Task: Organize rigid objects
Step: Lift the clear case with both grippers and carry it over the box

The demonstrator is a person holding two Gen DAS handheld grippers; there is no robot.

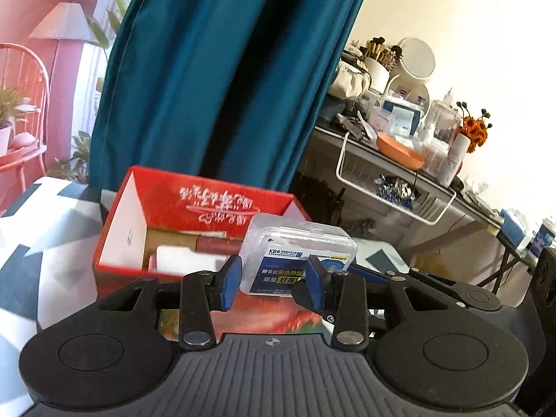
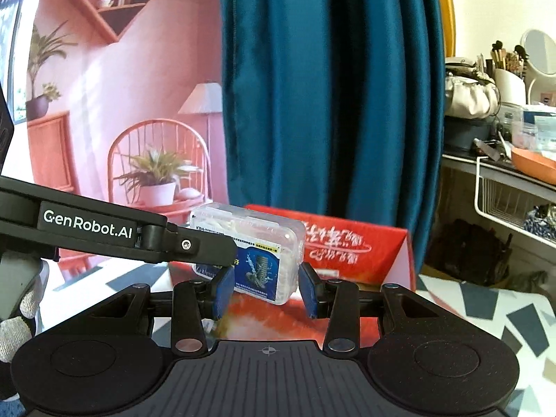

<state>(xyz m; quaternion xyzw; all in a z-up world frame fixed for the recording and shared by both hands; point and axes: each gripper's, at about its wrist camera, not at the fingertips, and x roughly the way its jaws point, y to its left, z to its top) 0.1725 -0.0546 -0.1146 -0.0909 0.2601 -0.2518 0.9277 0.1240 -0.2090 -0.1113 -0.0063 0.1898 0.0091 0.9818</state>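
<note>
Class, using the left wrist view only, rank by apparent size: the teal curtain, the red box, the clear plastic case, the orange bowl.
1. teal curtain
2. red box
3. clear plastic case, enlarged by nearness to the camera
4. orange bowl, shrunk by distance

Left gripper and right gripper of matte black plastic, 2 blue rubber pads on each, ribbed grey housing, round black discs, silver pivot rivets, white GenRobot.AI lettering on a black bar, grey knitted glove
</note>
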